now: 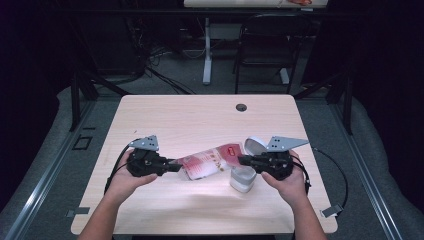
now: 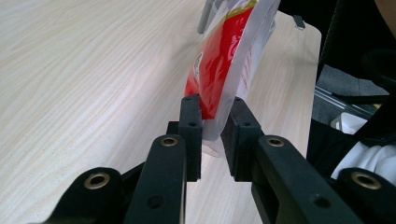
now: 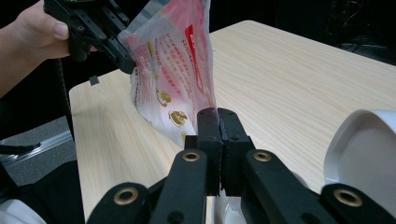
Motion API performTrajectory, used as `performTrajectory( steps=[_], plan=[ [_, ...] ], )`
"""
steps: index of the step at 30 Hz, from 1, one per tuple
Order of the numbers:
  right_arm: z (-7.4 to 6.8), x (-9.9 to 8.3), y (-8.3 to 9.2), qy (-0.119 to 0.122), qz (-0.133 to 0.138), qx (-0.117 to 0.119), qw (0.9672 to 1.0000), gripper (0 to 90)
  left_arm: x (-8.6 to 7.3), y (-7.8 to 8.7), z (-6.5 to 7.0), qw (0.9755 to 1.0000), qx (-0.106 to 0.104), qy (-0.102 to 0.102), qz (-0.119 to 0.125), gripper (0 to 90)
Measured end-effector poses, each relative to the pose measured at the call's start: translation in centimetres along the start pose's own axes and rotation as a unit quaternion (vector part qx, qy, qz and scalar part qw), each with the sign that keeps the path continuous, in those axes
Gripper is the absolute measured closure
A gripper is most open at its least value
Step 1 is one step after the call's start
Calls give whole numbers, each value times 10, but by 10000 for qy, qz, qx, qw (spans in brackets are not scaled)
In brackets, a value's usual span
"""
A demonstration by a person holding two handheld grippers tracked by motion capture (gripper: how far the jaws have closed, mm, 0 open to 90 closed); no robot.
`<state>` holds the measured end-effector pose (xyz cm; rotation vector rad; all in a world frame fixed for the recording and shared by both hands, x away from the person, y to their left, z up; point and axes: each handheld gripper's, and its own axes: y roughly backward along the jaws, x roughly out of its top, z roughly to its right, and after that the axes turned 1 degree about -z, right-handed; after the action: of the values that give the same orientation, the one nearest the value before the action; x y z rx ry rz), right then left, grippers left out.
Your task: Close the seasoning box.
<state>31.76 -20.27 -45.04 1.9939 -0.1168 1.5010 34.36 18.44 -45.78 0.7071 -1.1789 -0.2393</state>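
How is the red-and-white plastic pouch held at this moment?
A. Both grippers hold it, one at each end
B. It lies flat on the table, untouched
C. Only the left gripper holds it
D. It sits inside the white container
A: the left gripper clamps one end of the red-and-white plastic pouch and the right gripper pinches the other, beside the white container.

The pouch (image 2: pixel 219 70) is running past the top edge beyond the fingers (image 2: pixel 191 126); its print (image 1: pixel 210 162) is looking too small to read.
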Motion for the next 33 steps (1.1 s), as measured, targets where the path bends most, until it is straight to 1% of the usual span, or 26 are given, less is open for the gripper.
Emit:
performTrajectory(
  steps=[5, 7, 10, 13, 15, 17, 19, 22, 28, 30, 31, 33],
  plan=[
    [-3, 4, -1, 96, -124, -11, 9999, 891, -6, 0, 1, 10000, 41, -21, 18, 786],
    [-5, 6, -3, 121, -179, -36, 9998, 891, -10, 0, 0, 10000, 43, 5, 40, 785],
    [-8, 10, -5, 225, -305, -43, 9993, 892, -14, 0, -2, 10000, 77, 19, 25, 778],
    [-12, 15, -7, 293, -360, -49, 9989, 894, -16, 3, -3, 9999, 94, 30, 61, 775],
    [-13, 18, -9, 326, -398, -34, 9987, 896, -19, 2, -5, 9999, 114, 83, 88, 770],
    [-14, 23, -11, 381, -495, -40, 9980, 897, -21, 1, -7, 9998, 121, 110, 64, 762],
    [-15, 27, -13, 452, -588, -61, 9972, 897, -24, -1, -9, 9998, 120, 159, 94, 757],
    [-17, 32, -15, 547, -676, -77, 9962, 899, -26, -2, -10, 9997, 181, 161, 71, 739],
    [-19, 34, -16, 620, -722, -76, 9954, 900, -27, -3, -9, 9995, 252, 162, 24, 715],
    [-20, 34, -17, 648, -738, -75, 9951, 900, -28, -4, -10, 9994, 267, 185, 108, 697],
    [-20, 33, -17, 671, -763, -67, 9948, 900, -28, -3, -10, 9994, 257, 189, 124, 687],
    [-21, 32, -19, 741, -853, -116, 9935, 900, -28, -4, -11, 9995, 260, 180, 99, 701]
  ],
)
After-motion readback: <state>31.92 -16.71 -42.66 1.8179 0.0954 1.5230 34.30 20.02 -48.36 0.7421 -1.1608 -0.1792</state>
